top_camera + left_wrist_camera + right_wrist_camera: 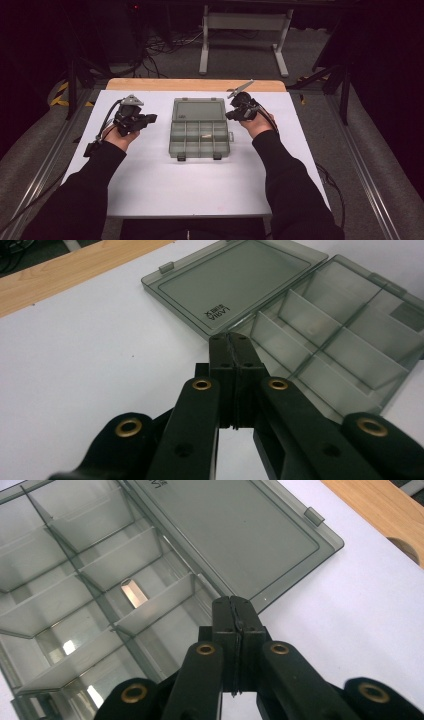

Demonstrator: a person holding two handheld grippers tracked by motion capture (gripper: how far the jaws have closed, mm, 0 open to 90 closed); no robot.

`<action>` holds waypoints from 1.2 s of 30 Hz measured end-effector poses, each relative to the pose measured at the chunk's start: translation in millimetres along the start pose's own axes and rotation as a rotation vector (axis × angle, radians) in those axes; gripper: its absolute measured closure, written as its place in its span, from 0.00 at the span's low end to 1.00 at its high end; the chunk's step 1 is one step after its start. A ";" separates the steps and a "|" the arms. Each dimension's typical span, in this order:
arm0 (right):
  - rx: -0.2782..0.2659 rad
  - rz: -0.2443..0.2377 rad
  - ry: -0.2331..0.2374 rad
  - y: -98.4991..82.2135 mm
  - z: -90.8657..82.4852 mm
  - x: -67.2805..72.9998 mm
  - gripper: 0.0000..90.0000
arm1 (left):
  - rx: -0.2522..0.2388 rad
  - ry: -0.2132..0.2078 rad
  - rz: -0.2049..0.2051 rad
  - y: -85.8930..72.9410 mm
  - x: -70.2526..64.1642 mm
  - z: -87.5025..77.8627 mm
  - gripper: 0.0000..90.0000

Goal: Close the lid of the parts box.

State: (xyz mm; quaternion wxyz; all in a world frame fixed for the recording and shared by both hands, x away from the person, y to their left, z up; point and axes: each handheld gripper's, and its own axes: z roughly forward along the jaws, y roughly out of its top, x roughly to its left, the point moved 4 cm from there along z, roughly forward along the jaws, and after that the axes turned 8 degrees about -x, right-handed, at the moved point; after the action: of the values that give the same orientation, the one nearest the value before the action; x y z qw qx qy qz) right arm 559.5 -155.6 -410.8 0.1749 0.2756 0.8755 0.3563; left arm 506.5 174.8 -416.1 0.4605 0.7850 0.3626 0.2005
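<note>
Overall light: the white surface (150, 185) was brightly and evenly lit from above, while the floor and room around it fell to near black.
Shadows: soft and faint under the forearms in the high view.
Glare: pale reflections lay on the clear organiser box (75, 605), brightest in its near compartments.
Sharpness: the high view was soft and slightly grainy.
Focus: in both gripper views the near claw arms looked a little blurred, the box lid (235, 285) sharper.
</note>
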 end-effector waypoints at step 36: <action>0.023 0.017 -0.058 -9.0 29.1 -32.7 1.00 | 0.147 0.039 -0.016 7.8 29.7 69.6 1.00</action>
State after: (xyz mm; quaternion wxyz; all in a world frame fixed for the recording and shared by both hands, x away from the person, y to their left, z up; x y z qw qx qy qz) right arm 596.6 -165.5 -433.7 0.1938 0.2953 0.8717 0.3396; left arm 574.1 154.5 -444.3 0.3960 0.8099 0.3914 0.1846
